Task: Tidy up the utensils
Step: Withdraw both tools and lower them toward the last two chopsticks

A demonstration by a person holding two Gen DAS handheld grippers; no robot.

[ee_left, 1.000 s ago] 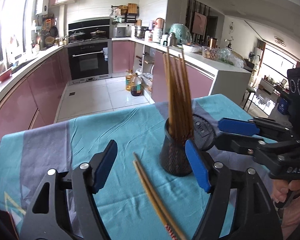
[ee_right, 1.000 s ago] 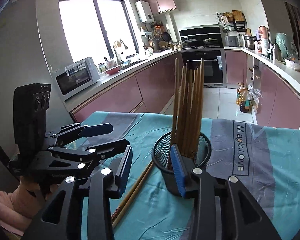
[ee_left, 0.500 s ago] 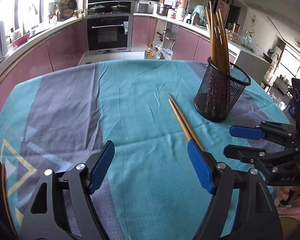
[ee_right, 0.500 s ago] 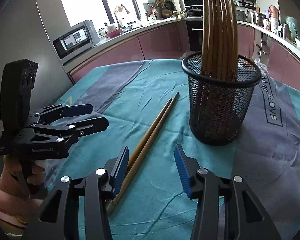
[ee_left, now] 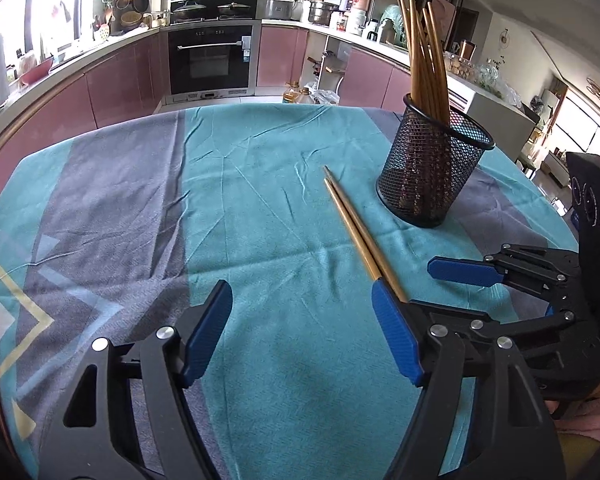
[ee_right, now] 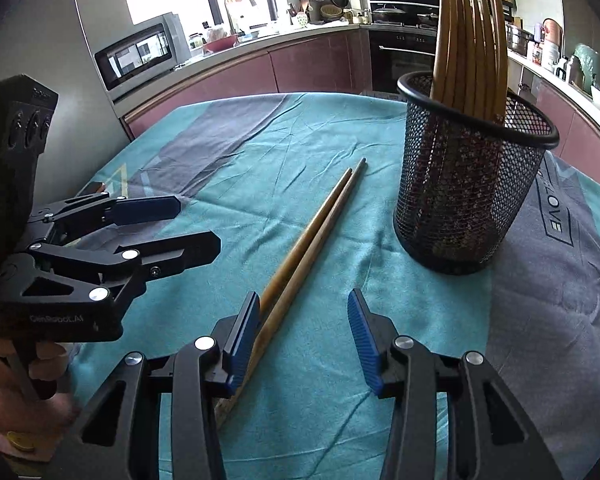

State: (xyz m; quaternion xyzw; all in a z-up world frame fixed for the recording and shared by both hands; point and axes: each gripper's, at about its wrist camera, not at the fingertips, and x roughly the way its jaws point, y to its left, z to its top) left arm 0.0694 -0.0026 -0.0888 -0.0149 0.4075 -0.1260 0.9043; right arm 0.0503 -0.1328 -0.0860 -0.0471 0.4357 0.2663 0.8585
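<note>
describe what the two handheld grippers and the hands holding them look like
Both grippers, the left gripper and the right gripper, are black angular frames with silver bolt heads and ribbed blue pads lining the jaws. Each carries a black boxy housing with three round openings. The left gripper's body bears pale lettering reading GenRobot.AI. A pink sleeve shows by the right hand. No cables are visible.

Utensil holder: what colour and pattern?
Black wire mesh holder, clearest in the right wrist view.

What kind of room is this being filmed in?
A home kitchen, most likely. A built-in oven sits under a hob with pots, pink cabinets run beneath the worktop, and a microwave stands by the window. The work happens on a table with a teal cloth.
</note>
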